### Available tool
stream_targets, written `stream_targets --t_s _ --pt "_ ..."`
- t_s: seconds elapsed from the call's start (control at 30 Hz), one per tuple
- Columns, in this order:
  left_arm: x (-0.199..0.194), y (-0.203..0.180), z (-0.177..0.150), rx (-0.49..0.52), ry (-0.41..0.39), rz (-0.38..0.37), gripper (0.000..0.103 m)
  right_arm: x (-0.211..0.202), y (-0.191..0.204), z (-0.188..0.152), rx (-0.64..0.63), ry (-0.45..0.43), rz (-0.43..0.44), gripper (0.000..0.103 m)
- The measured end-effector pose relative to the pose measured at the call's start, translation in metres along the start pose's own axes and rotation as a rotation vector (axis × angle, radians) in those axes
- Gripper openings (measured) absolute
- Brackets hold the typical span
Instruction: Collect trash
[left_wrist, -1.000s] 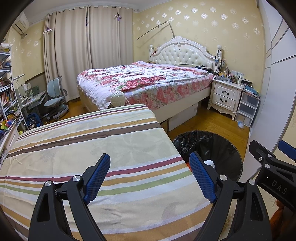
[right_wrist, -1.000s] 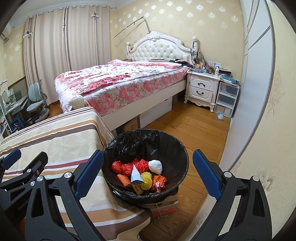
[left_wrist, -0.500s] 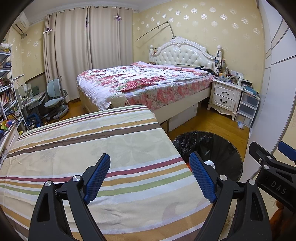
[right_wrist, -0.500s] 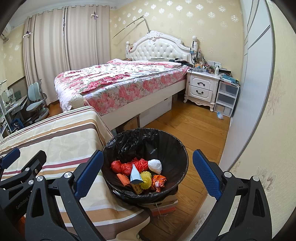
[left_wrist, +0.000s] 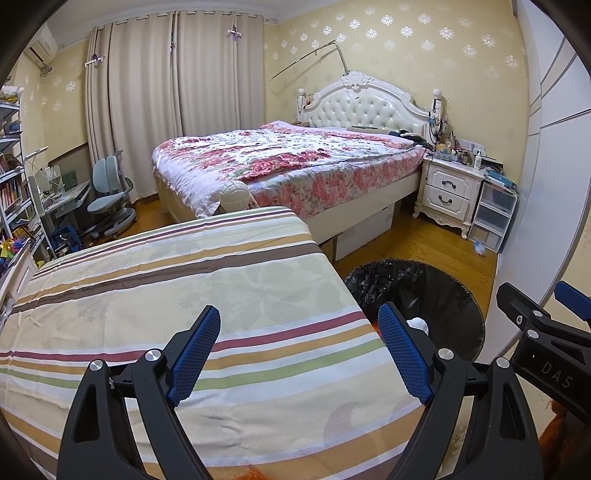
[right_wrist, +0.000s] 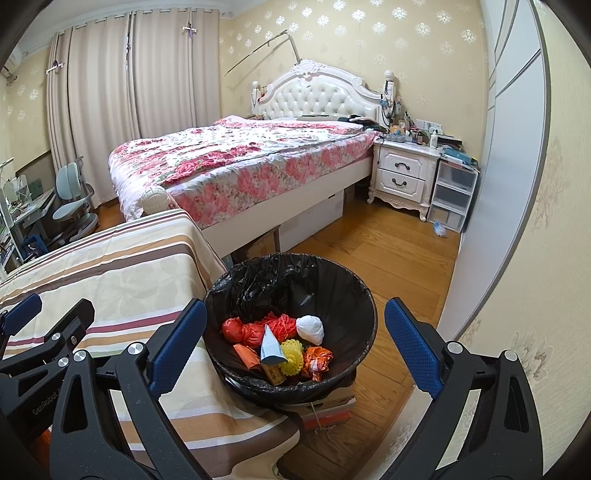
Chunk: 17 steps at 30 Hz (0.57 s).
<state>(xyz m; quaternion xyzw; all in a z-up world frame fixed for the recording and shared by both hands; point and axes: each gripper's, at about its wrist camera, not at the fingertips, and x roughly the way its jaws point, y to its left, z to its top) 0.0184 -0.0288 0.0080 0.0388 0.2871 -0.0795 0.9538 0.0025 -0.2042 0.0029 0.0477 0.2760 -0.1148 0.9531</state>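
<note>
The left gripper (left_wrist: 299, 354) has its jaws spread wide with nothing between them, above the striped tabletop (left_wrist: 184, 280). The right gripper (right_wrist: 291, 347) is likewise spread and empty, its jaws framing the trash bin (right_wrist: 365, 295) lined with a black bag, just beside the tabletop's edge. The trash (right_wrist: 277, 343) lies in the bin's bottom: red and orange wrappers, a yellow piece, a white wad. A floral bed (right_wrist: 236, 162) stands beyond.

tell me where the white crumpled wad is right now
In the right wrist view, the white wad lies inside the black-lined bin, at the right of the trash pile beside the red netting.
</note>
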Motion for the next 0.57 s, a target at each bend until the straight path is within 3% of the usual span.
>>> stream_targets --t_s 0.33,0.57 --pt "0.002 0.001 0.002 0.018 -0.031 0.008 0.085 0.002 0.005 -0.007 -0.003 0.008 0.009 0.095" --pt "0.010 0.019 0.000 -0.005 0.003 0.047 0.085 0.006 0.016 -0.014 -0.022 0.026 0.033 0.095"
